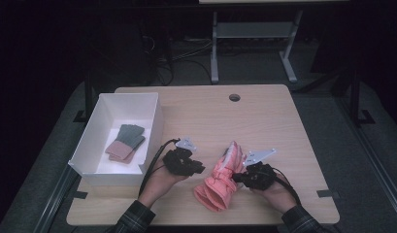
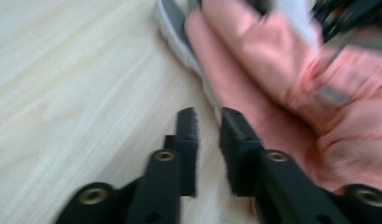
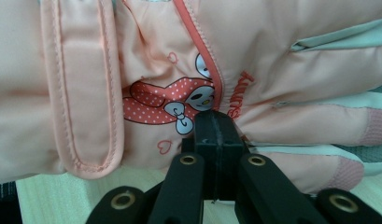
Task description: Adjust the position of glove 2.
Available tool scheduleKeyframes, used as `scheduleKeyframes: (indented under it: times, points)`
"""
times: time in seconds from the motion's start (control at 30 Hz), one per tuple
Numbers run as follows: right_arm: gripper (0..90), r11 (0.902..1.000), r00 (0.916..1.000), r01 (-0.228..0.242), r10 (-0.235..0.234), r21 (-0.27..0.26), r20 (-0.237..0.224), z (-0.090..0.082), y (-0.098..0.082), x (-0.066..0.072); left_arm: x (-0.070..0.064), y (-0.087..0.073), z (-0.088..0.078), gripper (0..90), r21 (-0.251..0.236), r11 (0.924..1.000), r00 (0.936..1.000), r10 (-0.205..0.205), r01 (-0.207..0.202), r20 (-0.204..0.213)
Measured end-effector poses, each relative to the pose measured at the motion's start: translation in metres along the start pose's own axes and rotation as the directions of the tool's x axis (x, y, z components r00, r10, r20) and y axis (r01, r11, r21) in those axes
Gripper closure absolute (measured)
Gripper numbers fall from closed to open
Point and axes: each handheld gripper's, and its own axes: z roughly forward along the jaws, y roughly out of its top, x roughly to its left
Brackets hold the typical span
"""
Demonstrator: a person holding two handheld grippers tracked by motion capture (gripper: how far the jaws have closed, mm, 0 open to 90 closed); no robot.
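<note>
The pink glove (image 1: 220, 179) lies near the table (image 1: 283, 126) front edge, bare wood beyond; right gripper (image 3: 218, 122) pinches its fabric, left gripper (image 2: 208, 116), jaws slightly spread, sits just left of it

The padded pink ski glove (image 2: 291, 93) is smeared by motion blur in the left gripper view, its far end cut off. In the right gripper view its cuff and fingertips run past both side edges.
</note>
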Motion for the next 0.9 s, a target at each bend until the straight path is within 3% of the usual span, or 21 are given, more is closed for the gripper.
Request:
scheduleKeyframes:
  times: [0.2, 0.3, 0.43, 0.73, 0.9]
  points:
    - [90.0, 1.0, 1.0, 0.007, -0.007, 0.0, 0.003, 0.001, 0.0, 0.0, -0.008, 0.022, -0.007, 45.3, -0.051, 0.9987, 0.9991, 0.0, 0.002, 0.042]
    - [90.0, 0.9999, 0.9999, 0.013, -0.013, 0.001, 0.004, 0.001, 0.0, 0.0, -0.011, 0.032, -0.003, 36.7, -0.078, 0.9969, 0.998, -0.008, 0.013, 0.062]
    - [90.0, 1.0, 1.0, 0.008, -0.008, 0.003, 0.006, 0.001, 0.0, 0.0, -0.016, 0.041, 0.011, 24.7, -0.072, 0.9972, 0.9972, -0.013, 0.018, 0.074]
    - [90.0, 1.0, 0.9999, 0.007, -0.007, 0.003, 0.007, 0.001, 0.0, 0.001, -0.019, 0.047, 0.044, 15.3, 0.006, 1.0, 0.9981, -0.005, 0.005, 0.061]
    - [90.0, 0.9999, 0.9999, 0.013, -0.013, 0.003, 0.01, 0.002, -0.001, 0.0, -0.013, 0.039, 0.056, 14.4, 0.027, 0.9987, 0.9961, -0.045, 0.043, 0.076]
